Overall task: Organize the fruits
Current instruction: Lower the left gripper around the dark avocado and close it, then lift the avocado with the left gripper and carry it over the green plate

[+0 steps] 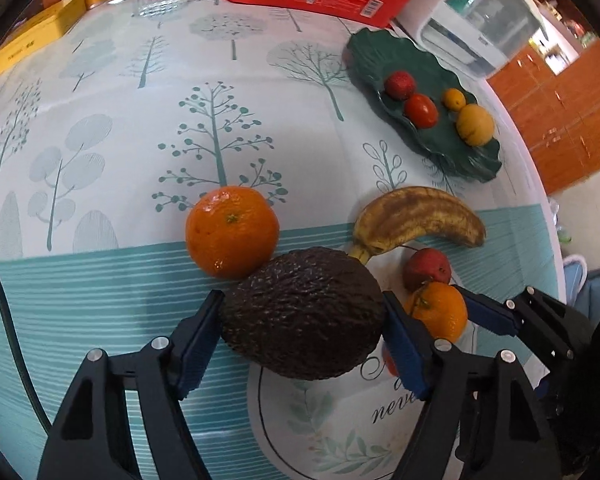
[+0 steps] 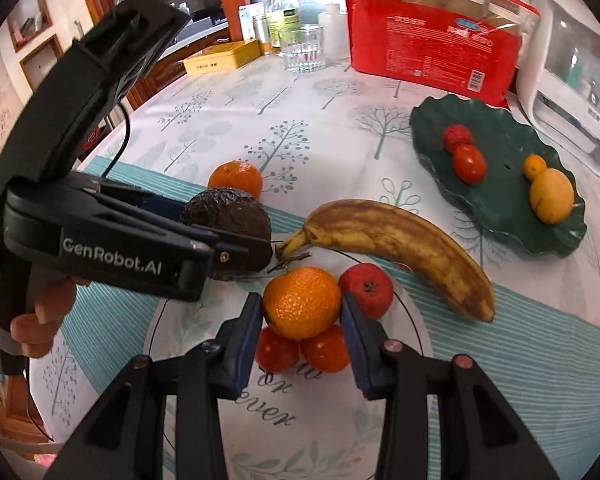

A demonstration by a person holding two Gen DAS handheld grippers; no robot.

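Tree-print worktop [image 1: 100, 80], fruit heap near, green plate [image 2: 500, 200] far at two o'clock.
Left gripper [image 1: 304, 320] jaws flanking avocado [image 1: 304, 312], long axis crosswise, contact unclear; right gripper [image 2: 302, 312] jaws pinching small orange [image 2: 302, 302]; banana [image 2: 400, 248] beyond.

Left wrist view: steeply downward, close over tree-print tablecloth [image 1: 228, 92], dark wrinkled avocado [image 1: 304, 312] nearest the lens. Right wrist view: same tilt, alongside, close over small orange mandarin [image 2: 302, 302]. Both share brown-spotted banana [image 2: 396, 244] and wavy green plate [image 1: 380, 60].
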